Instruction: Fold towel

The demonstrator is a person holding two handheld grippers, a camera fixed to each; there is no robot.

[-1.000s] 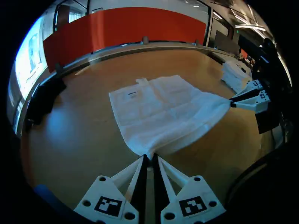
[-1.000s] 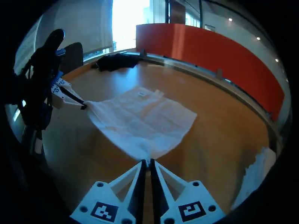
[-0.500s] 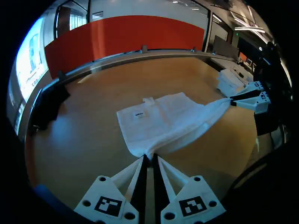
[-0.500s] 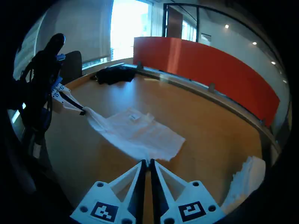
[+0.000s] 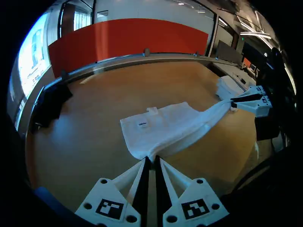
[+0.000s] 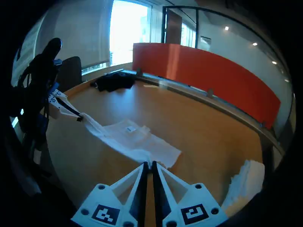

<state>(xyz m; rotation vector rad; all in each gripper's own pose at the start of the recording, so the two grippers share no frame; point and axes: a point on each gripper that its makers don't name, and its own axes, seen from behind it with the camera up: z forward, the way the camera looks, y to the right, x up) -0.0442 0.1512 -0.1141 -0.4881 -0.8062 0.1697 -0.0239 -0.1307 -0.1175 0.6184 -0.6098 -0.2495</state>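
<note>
Left gripper point(image 5: 151, 159), bottom centre of the left gripper view: clenched on one corner of the white towel point(image 5: 163, 130). Right gripper point(image 6: 149, 163), bottom centre of the right gripper view: clamped on the neighbouring corner (it also appears at the right edge of the left gripper view, fingers closed on the cloth). Near edge lifted, drawn taut between the two. Far part lies flat mid-frame on the wooden worktop point(image 5: 94, 125), tag upward. Stack of white cloths point(image 5: 229, 85) upper right; dark cloth point(image 5: 51, 102) far left.
</note>
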